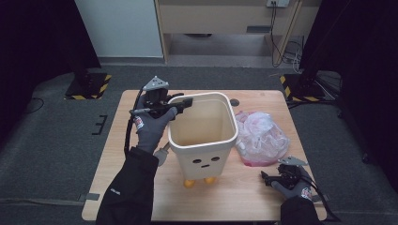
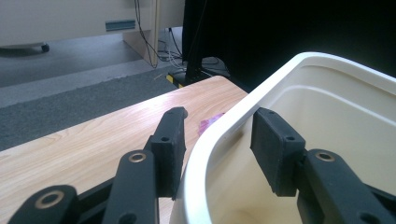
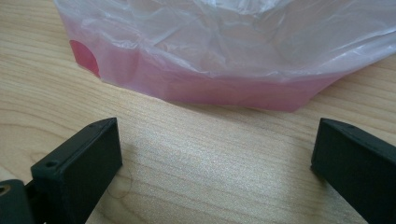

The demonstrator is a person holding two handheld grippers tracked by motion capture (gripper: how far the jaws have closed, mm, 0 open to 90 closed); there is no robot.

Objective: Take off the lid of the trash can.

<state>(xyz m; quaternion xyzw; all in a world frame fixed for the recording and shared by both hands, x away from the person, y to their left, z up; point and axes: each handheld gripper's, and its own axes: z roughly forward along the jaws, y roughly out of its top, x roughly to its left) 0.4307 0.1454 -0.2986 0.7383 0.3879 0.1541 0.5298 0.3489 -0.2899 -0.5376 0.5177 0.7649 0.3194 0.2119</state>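
**Left gripper astride the bin's rim, right gripper idle beside the bag**

From the high view we see a cream bin [image 1: 202, 136] standing upright near the middle of the wooden table [image 1: 136, 187], with a simple face on its near wall and orange feet [image 1: 189, 183] under it. The left gripper [image 1: 180, 104], held in a gloved left hand [image 1: 152, 126], sits at the bin's far-left corner. In the left gripper view we see its two black jaws set on either side of the bin's rim [image 2: 219, 135]: one pad [image 2: 169, 149] lies outside the wall, over the table, and the other pad [image 2: 275, 151] lies inside the bin. The jaws stand partly closed around the rim. A narrow gap shows between the outer pad and the wall, and we cannot tell whether the inner pad touches it, so we do not count the rim as gripped.

A crumpled clear-and-pink plastic bag [image 1: 260, 138] lies on the table just to the right of the bin, touching or nearly touching its wall. The right gripper [image 1: 267, 178] rests low at the near-right corner of the table, in front of the bag. In the right gripper view its jaws stand wide apart over bare wood, with nothing between them, and the bag's pink edge [image 3: 224, 91] lies just beyond the tips.
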